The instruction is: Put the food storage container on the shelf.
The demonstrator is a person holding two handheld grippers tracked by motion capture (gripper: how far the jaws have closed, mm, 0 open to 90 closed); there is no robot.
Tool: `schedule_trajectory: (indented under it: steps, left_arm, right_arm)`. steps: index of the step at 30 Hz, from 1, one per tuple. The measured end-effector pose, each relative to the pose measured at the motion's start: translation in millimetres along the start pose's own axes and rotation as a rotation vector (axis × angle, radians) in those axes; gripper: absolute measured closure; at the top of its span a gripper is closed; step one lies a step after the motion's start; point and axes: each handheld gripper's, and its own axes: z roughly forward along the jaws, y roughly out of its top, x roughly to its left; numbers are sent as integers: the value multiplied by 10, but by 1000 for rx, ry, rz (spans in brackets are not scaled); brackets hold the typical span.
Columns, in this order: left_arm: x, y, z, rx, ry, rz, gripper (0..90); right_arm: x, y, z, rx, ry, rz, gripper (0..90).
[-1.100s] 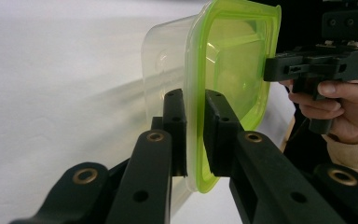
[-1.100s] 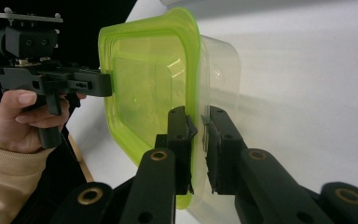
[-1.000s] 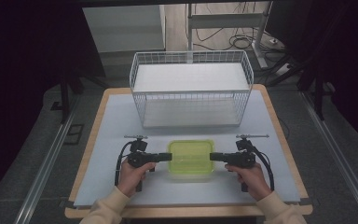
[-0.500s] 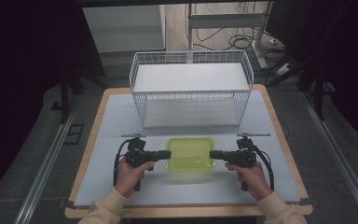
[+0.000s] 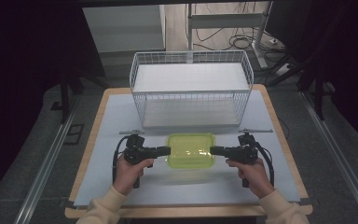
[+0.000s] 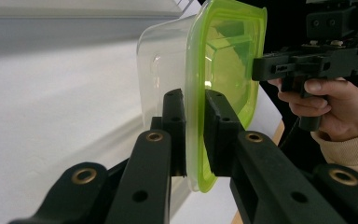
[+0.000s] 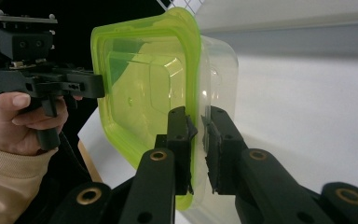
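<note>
A person's two hands each held a black two-jaw gripper, pointed inward at each other across a white-topped table (image 5: 121, 186); between them sat a clear plastic container (image 5: 190, 150) with a lime-green lid. The left gripper (image 5: 166, 150) had its jaws nearly closed, clamped on the lid's rim at the container's left edge; in the left gripper view the green rim (image 6: 196, 140) ran straight between the two pads. The right gripper (image 5: 214, 150) was clamped likewise on the opposite edge, pads pinching the rim (image 7: 195, 140). A white wire basket (image 5: 191, 88) stood just beyond both grippers, its near wall close to the container.

The likely risks: each grip caught only a thin lip, so uneven lifting could tilt the container and let the rim slip out; pulling the hands apart could peel the lid off the tub; carried too low, the container could snag the basket's near wall.
</note>
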Motion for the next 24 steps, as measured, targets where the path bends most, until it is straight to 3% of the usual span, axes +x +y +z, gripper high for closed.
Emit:
schedule_trajectory:
  steps: [24]
  left_arm:
    - [-274, 525, -329, -69, 9, 57, 808]
  right_arm:
    - [446, 534, -185, -65, -22, -104, 807]
